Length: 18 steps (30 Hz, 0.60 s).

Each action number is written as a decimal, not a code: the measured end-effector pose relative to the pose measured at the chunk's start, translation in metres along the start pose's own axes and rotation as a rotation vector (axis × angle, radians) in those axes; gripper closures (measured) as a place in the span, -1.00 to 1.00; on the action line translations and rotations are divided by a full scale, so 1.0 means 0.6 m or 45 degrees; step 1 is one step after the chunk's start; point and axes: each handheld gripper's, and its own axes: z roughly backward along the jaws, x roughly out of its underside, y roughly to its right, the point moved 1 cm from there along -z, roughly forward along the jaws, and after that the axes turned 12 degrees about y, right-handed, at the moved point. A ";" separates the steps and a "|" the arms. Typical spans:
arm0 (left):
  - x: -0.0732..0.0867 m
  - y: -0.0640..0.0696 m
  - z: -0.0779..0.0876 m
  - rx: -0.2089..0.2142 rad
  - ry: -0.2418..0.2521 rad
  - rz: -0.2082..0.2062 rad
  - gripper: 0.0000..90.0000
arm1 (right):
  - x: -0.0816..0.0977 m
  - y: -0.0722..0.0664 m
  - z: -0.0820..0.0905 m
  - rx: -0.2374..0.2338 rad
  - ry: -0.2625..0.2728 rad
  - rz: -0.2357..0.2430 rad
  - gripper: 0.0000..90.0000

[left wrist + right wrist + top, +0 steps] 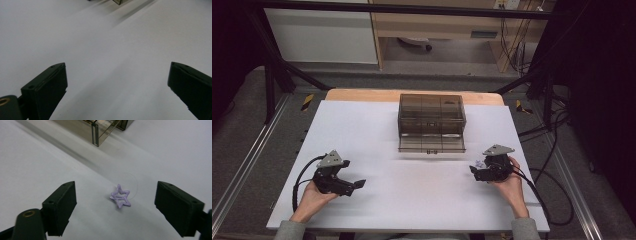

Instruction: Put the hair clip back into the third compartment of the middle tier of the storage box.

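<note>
Right gripper near bench right edge, jaws released, straddling star (purple, untouched); left gripper jaws released.

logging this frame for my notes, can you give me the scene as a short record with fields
surface: white table
item: purple star-shaped clip, lying on the table
box: smoky clear compartment box, far middle of the table
right gripper: open, fingers either side of the clip, not touching it
left gripper: open, nothing between its fingers
</note>
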 end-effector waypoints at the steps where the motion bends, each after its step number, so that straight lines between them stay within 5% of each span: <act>1: 0.000 0.000 0.000 0.000 0.000 -0.001 -0.95 | 0.001 -0.001 -0.002 0.006 -0.001 0.016 -0.56; 11: 0.000 0.000 0.000 -0.001 0.000 -0.003 -0.95 | 0.003 -0.001 -0.017 -0.033 -0.059 0.058 -0.12; 18: 0.000 0.000 0.000 0.000 0.000 -0.002 -0.95 | 0.001 0.004 -0.023 -0.033 -0.069 0.020 0.10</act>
